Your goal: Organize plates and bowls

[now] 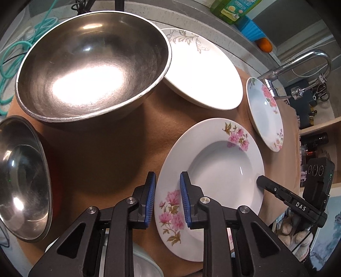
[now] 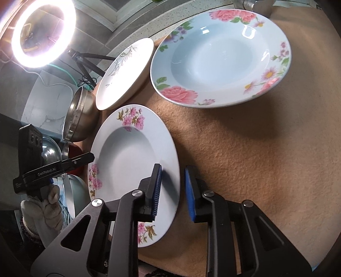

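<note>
Both grippers straddle opposite rims of the pink plate (image 1: 213,157), near centre of the mat (image 1: 106,153). Left gripper (image 1: 167,200) and right gripper (image 2: 171,191) both narrow, not clamped. Step: grasping. Next: close, lift level.

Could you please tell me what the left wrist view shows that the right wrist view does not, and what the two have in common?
Only the left wrist view shows the inside of the large steel bowl, the faucet and the green bottle. Only the right wrist view shows the lit ring light. Both share the white pink-flowered plate on the brown mat, with the open left hand-held gripper and the open right hand-held gripper straddling opposite sides of its rim.
</note>
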Demonstrator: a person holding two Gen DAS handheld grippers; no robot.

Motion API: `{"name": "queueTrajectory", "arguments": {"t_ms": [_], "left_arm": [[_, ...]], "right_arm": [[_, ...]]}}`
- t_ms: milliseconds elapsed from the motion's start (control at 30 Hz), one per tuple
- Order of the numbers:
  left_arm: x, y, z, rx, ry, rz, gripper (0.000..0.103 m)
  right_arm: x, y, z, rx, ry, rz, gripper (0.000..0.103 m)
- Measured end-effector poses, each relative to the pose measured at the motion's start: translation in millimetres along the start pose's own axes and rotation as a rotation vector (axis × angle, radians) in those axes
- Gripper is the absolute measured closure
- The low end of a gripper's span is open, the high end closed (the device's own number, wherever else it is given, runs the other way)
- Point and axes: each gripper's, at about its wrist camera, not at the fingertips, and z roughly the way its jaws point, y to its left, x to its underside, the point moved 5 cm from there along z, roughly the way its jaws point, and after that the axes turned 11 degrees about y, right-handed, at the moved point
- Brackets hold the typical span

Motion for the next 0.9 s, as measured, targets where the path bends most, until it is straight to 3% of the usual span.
{"name": "queueTrajectory", "arguments": {"t_ms": [900], "left_arm": [[15.6, -31.6, 9.9, -0.099, 0.023, 0.122, 0.082]], "right_arm": [[12.5, -5.7, -5.5, 0.036, 0.004, 0.0, 0.085]]}}
